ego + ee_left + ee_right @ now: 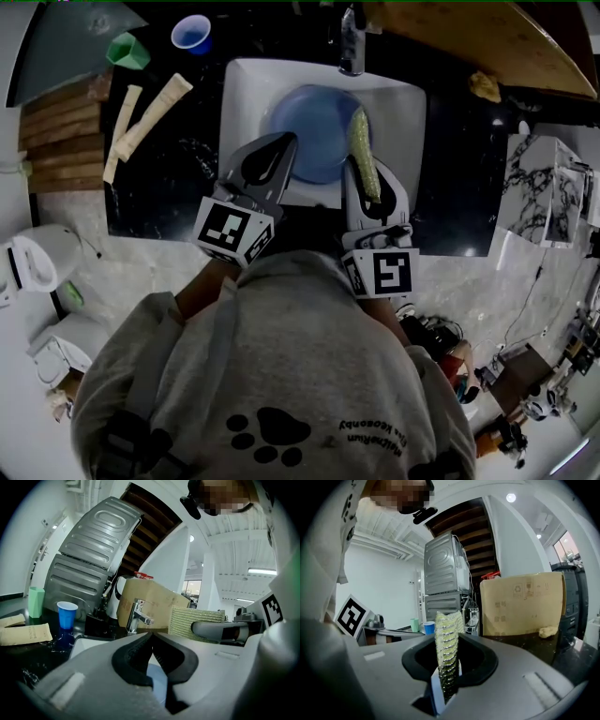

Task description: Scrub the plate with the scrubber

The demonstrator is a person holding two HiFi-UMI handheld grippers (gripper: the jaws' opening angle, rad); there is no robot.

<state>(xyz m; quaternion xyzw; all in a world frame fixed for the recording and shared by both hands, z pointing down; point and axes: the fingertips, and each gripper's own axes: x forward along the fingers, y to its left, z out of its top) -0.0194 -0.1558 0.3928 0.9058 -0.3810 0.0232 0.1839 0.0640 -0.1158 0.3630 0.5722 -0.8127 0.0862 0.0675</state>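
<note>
While the right gripper (368, 192) clamped the scrubber (362, 150) on edge, its long axis running straight ahead of the jaws, the plate (314, 131) lay in the sink (246, 89) just ahead and leftward, nearer the scrubber's tip than the shut, empty left gripper (281, 155).

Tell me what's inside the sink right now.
A blue plate lies in the white sink. The right tongs hold the scrubber over its right edge; the shut left tongs cover its left edge. Nothing under the plate shows.
</note>
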